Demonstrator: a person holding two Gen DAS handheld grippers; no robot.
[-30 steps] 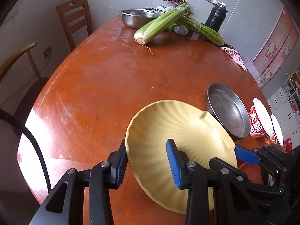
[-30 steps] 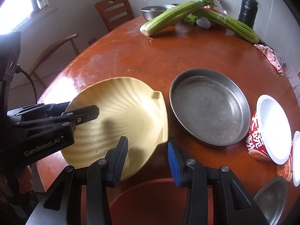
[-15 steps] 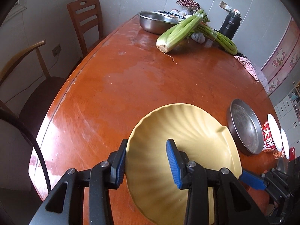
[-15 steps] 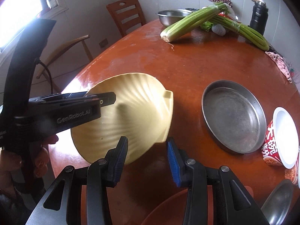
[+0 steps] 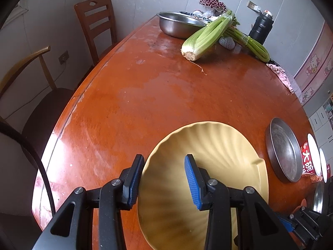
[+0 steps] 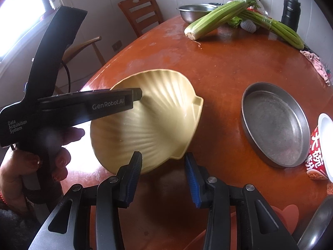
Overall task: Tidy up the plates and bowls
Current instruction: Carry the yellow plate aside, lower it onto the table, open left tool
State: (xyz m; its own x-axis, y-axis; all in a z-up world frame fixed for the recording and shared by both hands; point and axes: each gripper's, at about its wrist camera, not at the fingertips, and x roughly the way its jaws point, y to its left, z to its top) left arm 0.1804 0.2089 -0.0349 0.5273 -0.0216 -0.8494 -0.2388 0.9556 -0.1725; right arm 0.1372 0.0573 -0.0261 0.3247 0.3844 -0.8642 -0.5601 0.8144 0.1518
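Note:
A pale yellow shell-shaped plate (image 5: 208, 156) hangs tilted above the near left part of the red-brown table (image 5: 166, 95). My left gripper (image 5: 162, 179) is shut on its rim, one pad outside the plate and one inside. In the right wrist view the same plate (image 6: 156, 114) shows with the left gripper's upper finger (image 6: 116, 102) across its inside, held by a hand (image 6: 52, 156). My right gripper (image 6: 163, 166) is open and holds nothing, the plate's near edge just beyond its tips. A round steel pan (image 6: 274, 123) lies flat to the right.
A red instant-noodle cup (image 6: 318, 152) stands right of the pan; a reddish dish (image 6: 285, 214) and a steel bowl (image 6: 318, 225) lie at the near right. Far back are a steel bowl (image 5: 177, 25), celery (image 5: 208, 35), a black flask (image 5: 261, 28). Chairs (image 5: 93, 20) line the left.
The left gripper has carried the yellow plate leftwards, away from the steel pan, and the plate stands more tilted. The right gripper followed, still with nothing between its fingers.

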